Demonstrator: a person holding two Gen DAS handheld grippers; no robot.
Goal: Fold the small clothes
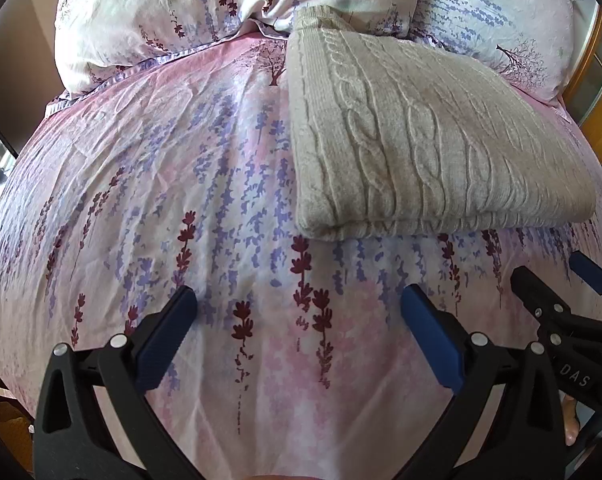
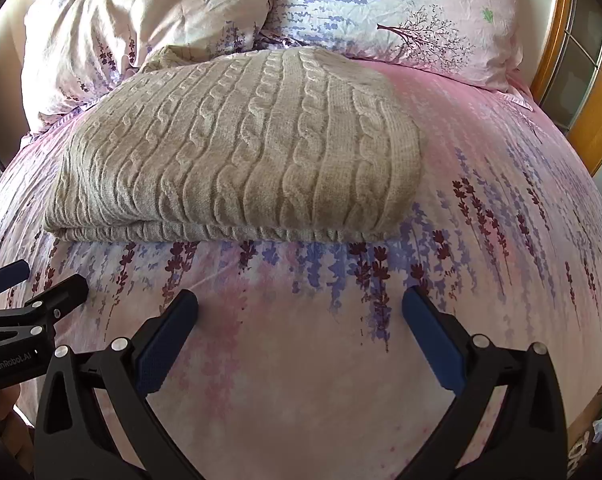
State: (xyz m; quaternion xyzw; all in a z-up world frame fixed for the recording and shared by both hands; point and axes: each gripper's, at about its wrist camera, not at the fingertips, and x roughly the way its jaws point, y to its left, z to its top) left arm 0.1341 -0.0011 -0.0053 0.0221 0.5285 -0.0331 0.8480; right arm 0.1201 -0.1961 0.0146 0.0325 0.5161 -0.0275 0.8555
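A beige cable-knit sweater (image 1: 413, 140) lies folded into a thick rectangle on the floral bed sheet (image 1: 141, 184); it also shows in the right wrist view (image 2: 237, 148). My left gripper (image 1: 299, 300) is open and empty, hovering over the sheet in front of and left of the sweater's near edge. My right gripper (image 2: 300, 300) is open and empty, just in front of the sweater's near edge. The right gripper also shows at the right edge of the left wrist view (image 1: 557, 276), and the left gripper at the left edge of the right wrist view (image 2: 41, 280).
Two floral pillows (image 1: 161, 12) (image 2: 401, 12) lie at the head of the bed behind the sweater. A wooden headboard or frame (image 2: 597, 120) stands at the right. The bed edge drops off at the left.
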